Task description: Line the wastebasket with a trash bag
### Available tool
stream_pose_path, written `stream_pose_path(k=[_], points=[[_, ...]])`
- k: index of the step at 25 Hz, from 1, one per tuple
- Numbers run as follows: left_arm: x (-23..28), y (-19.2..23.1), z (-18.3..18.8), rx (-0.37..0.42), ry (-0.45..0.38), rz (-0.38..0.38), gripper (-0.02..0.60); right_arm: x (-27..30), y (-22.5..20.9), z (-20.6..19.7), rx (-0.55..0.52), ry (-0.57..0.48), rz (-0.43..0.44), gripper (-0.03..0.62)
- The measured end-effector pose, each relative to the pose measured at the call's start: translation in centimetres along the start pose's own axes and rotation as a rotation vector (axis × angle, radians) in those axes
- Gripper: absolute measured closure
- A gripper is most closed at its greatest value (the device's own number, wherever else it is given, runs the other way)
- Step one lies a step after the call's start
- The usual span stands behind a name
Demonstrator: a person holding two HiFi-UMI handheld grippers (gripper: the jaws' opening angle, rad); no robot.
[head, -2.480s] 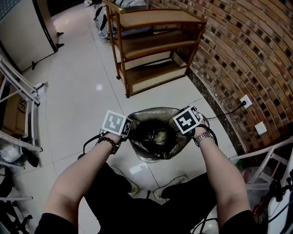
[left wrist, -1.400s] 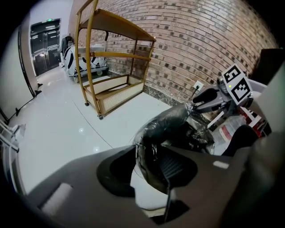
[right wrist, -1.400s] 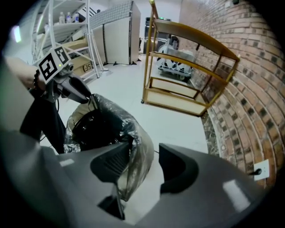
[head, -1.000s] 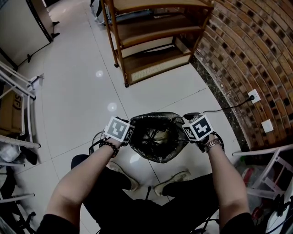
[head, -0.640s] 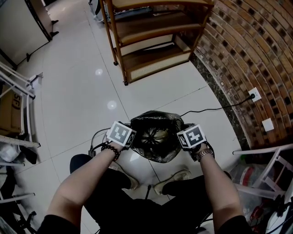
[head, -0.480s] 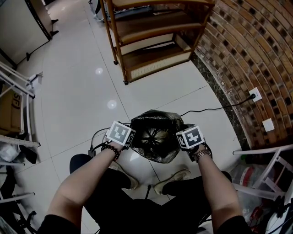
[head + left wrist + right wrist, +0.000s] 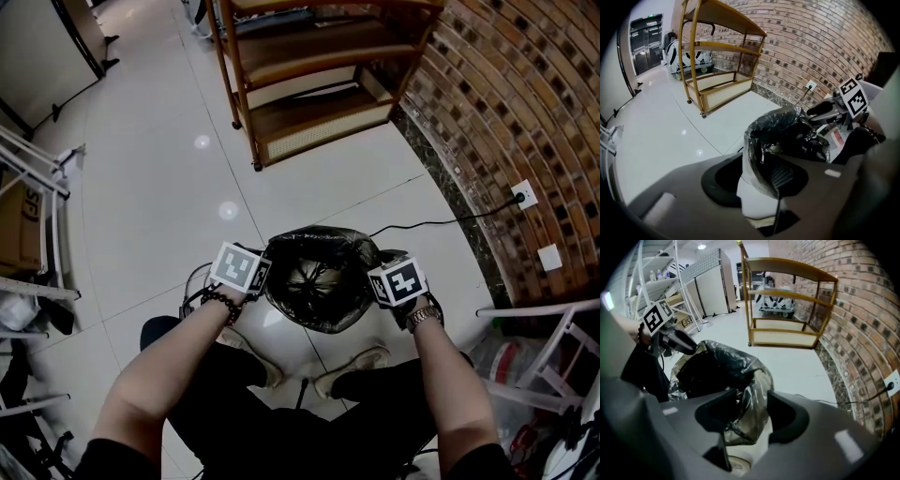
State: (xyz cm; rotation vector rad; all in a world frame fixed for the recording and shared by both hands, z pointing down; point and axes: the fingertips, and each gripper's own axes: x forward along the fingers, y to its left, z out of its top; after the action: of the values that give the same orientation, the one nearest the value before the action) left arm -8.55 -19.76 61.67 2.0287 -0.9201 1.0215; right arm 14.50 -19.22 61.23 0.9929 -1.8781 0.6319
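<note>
Forearms (image 7: 164, 375) angled down, left tool (image 7: 757, 183) with jaws just closing onto the trash bag (image 7: 323, 246) rim, right tool (image 7: 747, 423) clamped on the opposite rim

We've got a wooden shelf unit (image 7: 309, 75) sitting on the glossy white tile floor (image 7: 159, 187), right by a brick wall (image 7: 525, 103). A wall socket (image 7: 523, 194) sits low on the bricks, with a black cable (image 7: 441, 223) trailing from it across the floor. There's a white metal rack (image 7: 37, 169) off to the left.

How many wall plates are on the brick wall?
2. A socket with a black cable plugged in, and a white plate below it in the head view. Others may be hidden.
</note>
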Motion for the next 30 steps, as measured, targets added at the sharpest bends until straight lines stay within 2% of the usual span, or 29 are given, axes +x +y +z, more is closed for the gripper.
stream_pose_path(k=[2, 6, 10, 14, 18, 23, 27, 30], points=[[0.5, -0.5, -0.4, -0.006, 0.021, -0.023, 0.4, 0.7, 0.2, -1.2, 0.03, 0.036, 0.017, 0.388], [1.9, -0.9, -1.7, -0.017, 0.067, -0.034, 0.4, 1.9, 1.4, -2.5, 0.088, 0.077, 0.052, 0.388], [3.1, -0.9, -3.0, -0.035, 0.095, -0.036, 0.405, 3.1, 1.7, -3.4, 0.109, 0.087, 0.045, 0.388], [3.2, -0.8, -3.1, -0.05, 0.08, -0.032, 0.408, 3.0, 1.6, -3.3, 0.125, 0.065, 0.033, 0.388], [2.5, -0.4, -1.6, -0.021, 0.044, -0.022, 0.412, 1.2, 1.1, -3.0, 0.138, 0.027, 0.005, 0.388], [3.1, -0.2, -1.0, -0.011, 0.066, -0.037, 0.477, 1.5, 2.6, -4.9, 0.186, 0.067, 0.041, 0.388], [3.5, 0.0, -0.8, -0.022, 0.067, -0.037, 0.477, 2.1, 3.7, -6.2, 0.27, 0.078, 0.084, 0.388], [3.1, -0.3, -0.9, -0.022, 0.049, -0.039, 0.473, 1.8, 3.6, -6.1, 0.28, 0.059, 0.076, 0.388]])
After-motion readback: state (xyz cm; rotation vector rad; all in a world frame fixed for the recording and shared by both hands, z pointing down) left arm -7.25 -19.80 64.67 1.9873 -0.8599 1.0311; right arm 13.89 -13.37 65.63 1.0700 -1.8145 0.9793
